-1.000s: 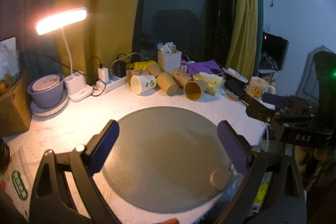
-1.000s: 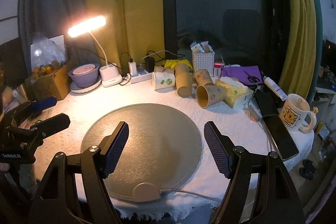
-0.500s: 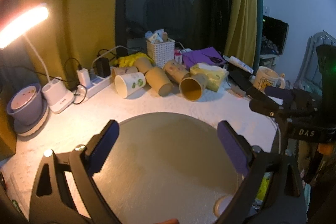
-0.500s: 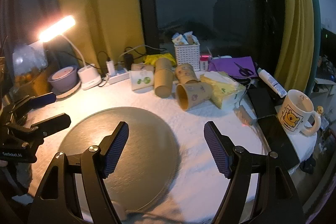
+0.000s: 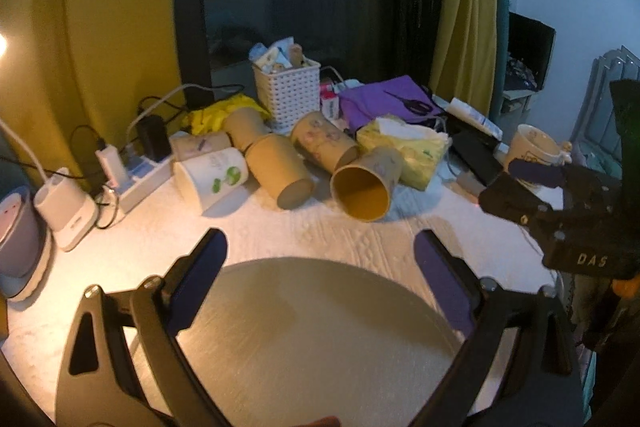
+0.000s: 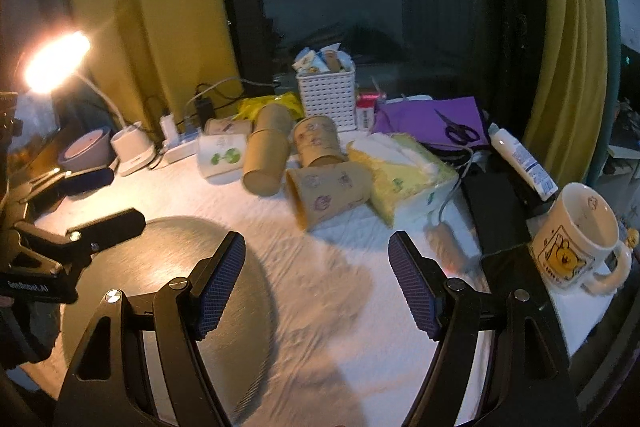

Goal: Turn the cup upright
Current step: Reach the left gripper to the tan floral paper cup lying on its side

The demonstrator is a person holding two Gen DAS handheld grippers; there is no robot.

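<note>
Several paper cups lie on their sides at the back of the white tablecloth. The nearest brown cup (image 5: 366, 183) (image 6: 330, 193) has its open mouth toward the front, beside a yellow tissue pack (image 6: 402, 179). A white cup with green leaves (image 5: 212, 179) (image 6: 222, 155) and a plain brown cup (image 5: 278, 171) (image 6: 266, 161) lie to its left. My left gripper (image 5: 320, 279) is open and empty over the round grey mat (image 5: 316, 339). My right gripper (image 6: 316, 283) is open and empty, in front of the nearest brown cup.
A white basket (image 6: 326, 95), power strip (image 5: 140, 179), lamp base (image 5: 66, 207), purple folder with scissors (image 6: 440, 123), phone (image 6: 498, 219) and a bear mug (image 6: 576, 239) crowd the back and right. A purple bowl (image 6: 86, 149) stands at the left.
Both grippers have moved forward toward the cups and swung right. The lamp has slid out of the left view. Both stay open.
</note>
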